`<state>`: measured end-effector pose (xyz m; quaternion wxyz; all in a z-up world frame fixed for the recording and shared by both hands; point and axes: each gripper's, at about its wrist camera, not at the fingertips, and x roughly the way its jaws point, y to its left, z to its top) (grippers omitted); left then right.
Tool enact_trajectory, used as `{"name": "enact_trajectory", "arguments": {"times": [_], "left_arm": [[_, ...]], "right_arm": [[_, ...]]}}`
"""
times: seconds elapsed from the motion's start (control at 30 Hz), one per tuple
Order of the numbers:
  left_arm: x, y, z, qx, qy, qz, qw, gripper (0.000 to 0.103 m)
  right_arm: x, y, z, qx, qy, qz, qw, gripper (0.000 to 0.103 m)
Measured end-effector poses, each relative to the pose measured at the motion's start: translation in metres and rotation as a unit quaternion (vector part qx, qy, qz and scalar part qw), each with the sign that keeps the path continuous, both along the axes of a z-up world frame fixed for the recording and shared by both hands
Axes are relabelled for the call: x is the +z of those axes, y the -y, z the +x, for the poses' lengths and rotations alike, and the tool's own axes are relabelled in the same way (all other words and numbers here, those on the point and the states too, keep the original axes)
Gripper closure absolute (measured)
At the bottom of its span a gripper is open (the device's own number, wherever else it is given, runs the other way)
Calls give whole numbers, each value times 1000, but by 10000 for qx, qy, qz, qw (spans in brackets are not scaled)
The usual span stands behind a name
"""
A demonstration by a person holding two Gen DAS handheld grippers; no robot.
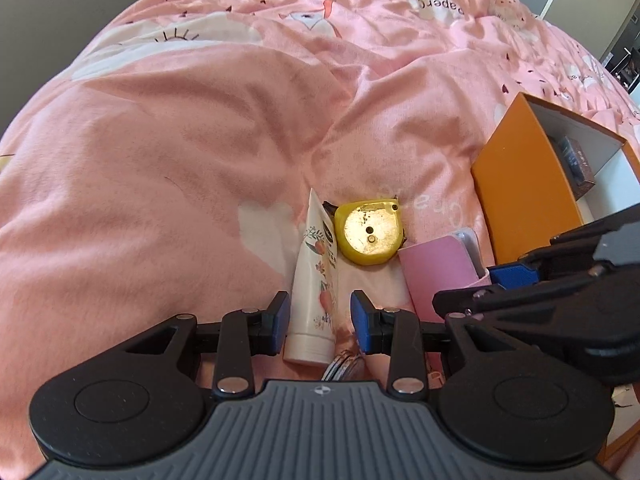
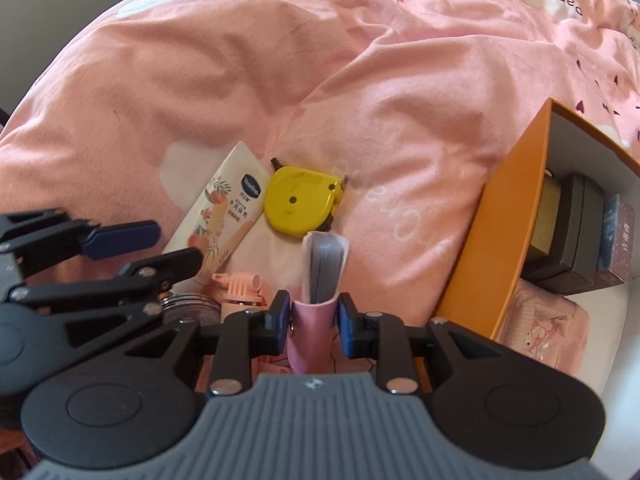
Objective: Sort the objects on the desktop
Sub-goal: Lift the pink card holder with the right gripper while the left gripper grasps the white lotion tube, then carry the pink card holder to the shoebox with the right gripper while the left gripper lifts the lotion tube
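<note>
Two grippers over pink quilt point(image 1: 200, 140). Orange box point(image 2: 492, 240) at R, holds small boxes. R gripper point(image 2: 312, 320) clamped on pink notebook point(image 2: 316, 320). L gripper point(image 1: 320, 316) jaws apart, straddling cream tube point(image 1: 314, 280). Yellow tape measure point(image 1: 370, 236) just beyond tube.

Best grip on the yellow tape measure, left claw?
Take the yellow tape measure across its rounded rim, from above: it lies flat, broad face up. Its left edge sits close to the hand cream tube, leaving little room there. Left claw currently straddles that tube.
</note>
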<state>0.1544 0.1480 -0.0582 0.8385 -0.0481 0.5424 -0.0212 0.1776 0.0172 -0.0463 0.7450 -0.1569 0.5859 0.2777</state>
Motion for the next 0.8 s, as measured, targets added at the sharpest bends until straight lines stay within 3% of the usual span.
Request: {"name": "enact_trajectory", "arguments": {"times": [0.23,0.67,0.8], "left_arm": [[-14,0,17,20,-211,62,9998,65],[-30,6,38,-18,-244,301,9992,67],[-28,4,35,25,-179,225,9996,75]], "right_arm": [[8,9,4,1,-65,316,9995,80],[63,45,9,-222,279,1183,9923,81],[86,62,14,-382,473,1501,9868,81]]}}
